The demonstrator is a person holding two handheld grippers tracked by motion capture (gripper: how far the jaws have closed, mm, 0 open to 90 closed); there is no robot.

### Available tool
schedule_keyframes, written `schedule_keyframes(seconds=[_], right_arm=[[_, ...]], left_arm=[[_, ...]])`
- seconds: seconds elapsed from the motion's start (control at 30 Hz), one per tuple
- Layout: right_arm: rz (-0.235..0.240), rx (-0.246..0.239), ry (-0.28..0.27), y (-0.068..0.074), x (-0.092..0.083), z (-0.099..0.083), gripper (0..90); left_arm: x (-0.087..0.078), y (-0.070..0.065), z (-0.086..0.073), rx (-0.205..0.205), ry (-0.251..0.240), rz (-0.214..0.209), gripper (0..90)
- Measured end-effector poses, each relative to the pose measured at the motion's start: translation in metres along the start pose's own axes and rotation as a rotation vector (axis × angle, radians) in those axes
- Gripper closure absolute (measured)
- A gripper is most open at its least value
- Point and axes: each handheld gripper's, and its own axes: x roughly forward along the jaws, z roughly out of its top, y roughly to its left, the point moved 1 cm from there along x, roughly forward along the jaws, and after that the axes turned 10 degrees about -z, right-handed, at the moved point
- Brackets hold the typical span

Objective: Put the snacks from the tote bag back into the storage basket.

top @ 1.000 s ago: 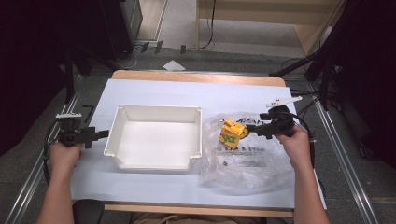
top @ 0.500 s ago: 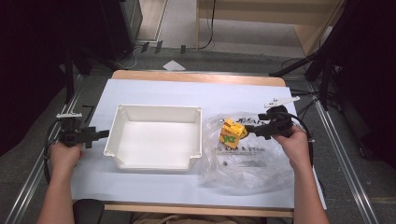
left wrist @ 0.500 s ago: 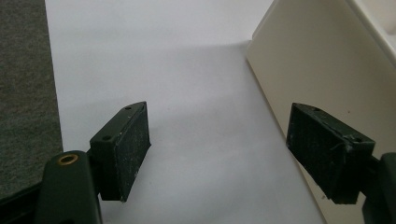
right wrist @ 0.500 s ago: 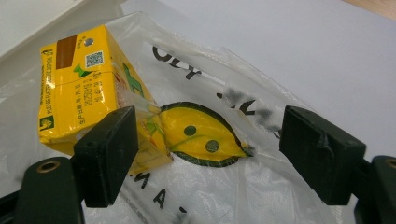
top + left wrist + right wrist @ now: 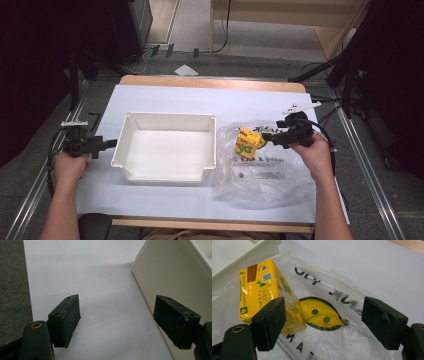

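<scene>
Covering most of the table [image 5: 210, 85] is a white sheet [image 5: 165, 102], and on it sits a white tray [image 5: 167, 147], standing empty near the middle. Just to the tray's right lies a crumpled clear bag [image 5: 260, 170] with dark lettering, its edge touching the tray's wall. A yellow carton [image 5: 248, 141] lies tilted inside the bag, at the end nearest the tray. The right gripper [image 5: 274, 137] points at it from the right, jaws spread wide; in the right gripper view the carton [image 5: 265, 293] sits just past one jaw, with bag film [image 5: 332, 322] between the two. The left gripper [image 5: 111, 143] rests low beside the tray's left wall [image 5: 170, 280], jaws likewise apart, clasping nothing.
</scene>
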Motion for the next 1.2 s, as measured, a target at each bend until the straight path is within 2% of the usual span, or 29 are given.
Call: schedule_keyframes(seconds=[0.07,0.2,0.3,0.63,0.73,0.9,1.2], right_arm=[[0.004,0.005,0.0,0.001,-0.001,0.001,20.5],[0.042,0.001,-0.001,0.002,-0.002,0.003,18.7],[0.038,-0.001,0.015,0.007,-0.003,0.006,17.5],[0.066,-0.006,0.005,0.019,-0.01,0.016,15.9],[0.07,-0.03,0.0,0.024,-0.014,0.02,15.9],[0.068,-0.039,-0.018,0.032,-0.019,0.027,15.1],[0.081,-0.056,-0.001,0.043,-0.021,0.031,15.1]], left_arm=[[0.0,0.0,0.0,-0.001,-0.001,-0.001,22.8],[0.0,0.0,0.0,-0.001,0.0,0.0,22.8],[0.0,0.0,0.0,-0.001,0.0,0.0,22.8],[0.0,0.0,0.0,-0.001,0.001,0.0,22.8],[0.0,0.0,0.0,-0.001,0.001,0.0,22.8],[0.0,0.0,0.0,-0.002,-0.001,0.002,22.8],[0.0,0.0,0.0,-0.002,0.0,0.002,22.8]])
